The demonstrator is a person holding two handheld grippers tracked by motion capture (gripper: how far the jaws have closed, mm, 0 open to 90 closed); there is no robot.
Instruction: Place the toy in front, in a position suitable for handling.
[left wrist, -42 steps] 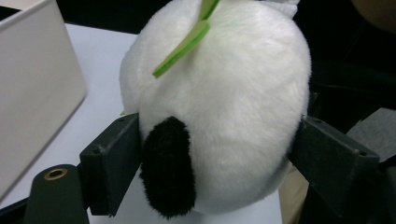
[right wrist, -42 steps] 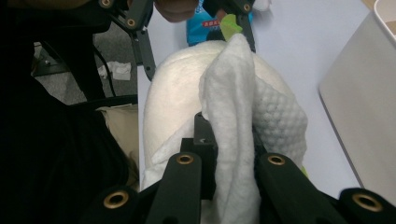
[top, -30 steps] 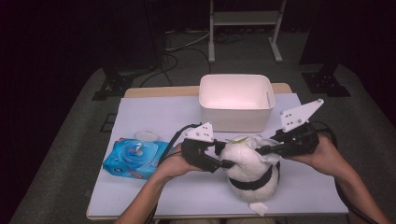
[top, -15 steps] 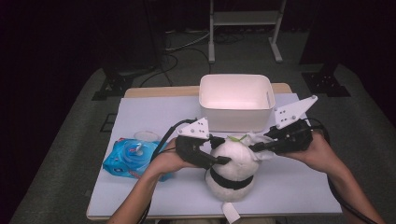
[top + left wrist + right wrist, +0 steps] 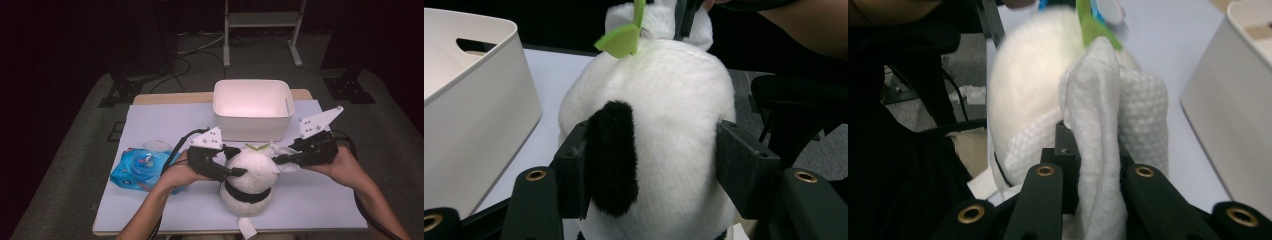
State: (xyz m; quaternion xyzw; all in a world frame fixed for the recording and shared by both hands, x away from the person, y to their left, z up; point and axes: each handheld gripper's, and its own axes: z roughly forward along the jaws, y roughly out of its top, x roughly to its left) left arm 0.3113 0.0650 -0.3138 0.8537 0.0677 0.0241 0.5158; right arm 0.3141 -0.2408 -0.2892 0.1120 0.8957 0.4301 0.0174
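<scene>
A white plush toy [image 5: 250,175] with black patches, a black band and a green leaf on top [image 5: 624,40] lies on the table's front middle. My left gripper [image 5: 235,170] is shut on its body [image 5: 664,150], one jaw on each side. My right gripper [image 5: 280,160] is shut on a folded white wipe [image 5: 1108,125], which rests against the plush toy's top [image 5: 1033,75] by the leaf.
A white plastic bin [image 5: 252,107] stands just behind the toy, close to both grippers. A blue pack of wipes [image 5: 142,170] and a small clear lid [image 5: 156,145] lie at the left. The table's front edge is near the toy's tag [image 5: 247,227].
Both grippers and the plush toy have shifted left and slightly back toward the bin. The right gripper has come down a little, with the wipe against the toy's top.
</scene>
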